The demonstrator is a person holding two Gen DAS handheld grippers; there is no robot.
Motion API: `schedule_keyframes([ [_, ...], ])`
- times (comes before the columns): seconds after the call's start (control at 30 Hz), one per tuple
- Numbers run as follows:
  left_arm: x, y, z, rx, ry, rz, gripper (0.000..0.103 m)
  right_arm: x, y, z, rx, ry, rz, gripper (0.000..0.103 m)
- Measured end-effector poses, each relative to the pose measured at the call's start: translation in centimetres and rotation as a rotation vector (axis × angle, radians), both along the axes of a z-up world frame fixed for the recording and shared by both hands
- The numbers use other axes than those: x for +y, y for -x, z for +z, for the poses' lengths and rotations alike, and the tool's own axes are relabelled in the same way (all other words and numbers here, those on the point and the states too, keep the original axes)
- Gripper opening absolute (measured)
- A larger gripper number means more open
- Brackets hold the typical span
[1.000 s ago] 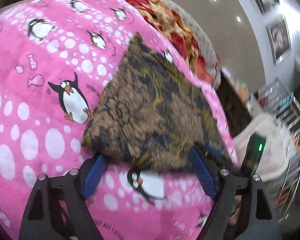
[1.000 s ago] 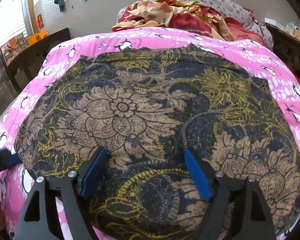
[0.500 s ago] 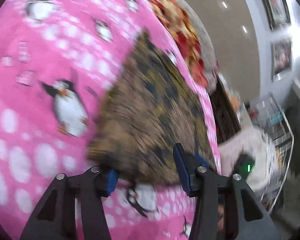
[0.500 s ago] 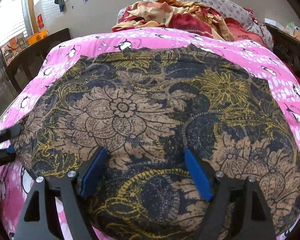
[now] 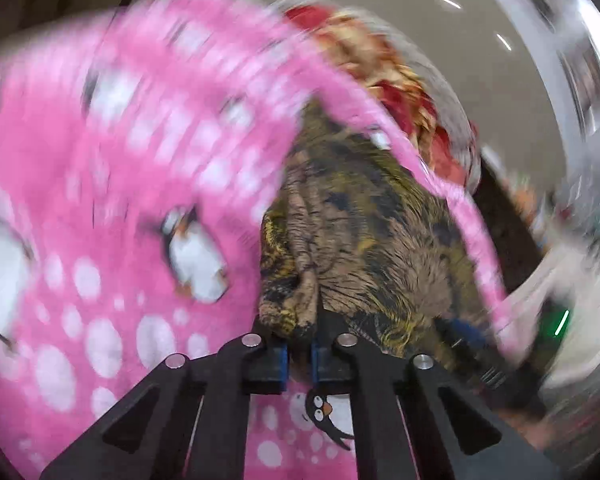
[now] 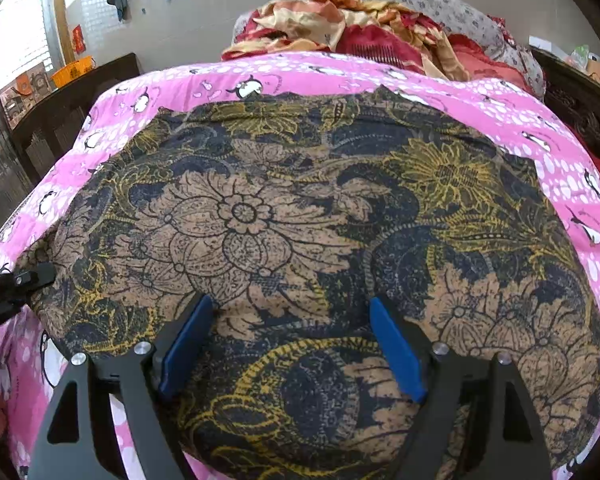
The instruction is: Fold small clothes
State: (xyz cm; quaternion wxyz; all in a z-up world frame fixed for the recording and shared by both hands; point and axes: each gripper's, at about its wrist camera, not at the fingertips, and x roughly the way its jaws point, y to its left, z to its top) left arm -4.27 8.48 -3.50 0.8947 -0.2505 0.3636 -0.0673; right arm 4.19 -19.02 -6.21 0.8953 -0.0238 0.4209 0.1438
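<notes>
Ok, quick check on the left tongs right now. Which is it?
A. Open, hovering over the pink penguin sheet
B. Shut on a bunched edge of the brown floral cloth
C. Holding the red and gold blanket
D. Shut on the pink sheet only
B: in the left wrist view the left tongs have their blue pads together, with a bunched edge of the brown floral cloth pinched between them, above the pink penguin sheet.

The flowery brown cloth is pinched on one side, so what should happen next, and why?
Probably lift that corner and carry it across. The left hand-held gripper is shut on the flowery brown cloth, which lies flat on the pink penguin blanket. The right hand-held gripper is open above it.
</notes>
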Motion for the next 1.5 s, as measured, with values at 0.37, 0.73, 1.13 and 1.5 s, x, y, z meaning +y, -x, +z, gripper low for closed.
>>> schedule_keyframes([
  [0.37, -8.4, -1.1, 7.1, -0.333, -0.232, -0.270, 0.000, 3.2, -11.0, 10.6, 0.135, -0.227, 0.262, 0.073],
  [0.73, -11.4, -1.5, 8.4, -0.334, -0.225, -0.406, 0.000, 12.3, -22.0, 6.9, 0.394, -0.094, 0.305, 0.058],
  [1.13, -22.1, -0.5, 11.2, -0.368, -0.144, -0.692, 0.000, -1.5, -19.9, 12.2, 0.295, 0.104, 0.332, 0.009],
  [1.5, -32.9, -3.9, 4.6, -0.111, -0.106, -0.857, 0.000, -15.3, -19.3, 6.3, 0.312, 0.172, 0.185, 0.015],
])
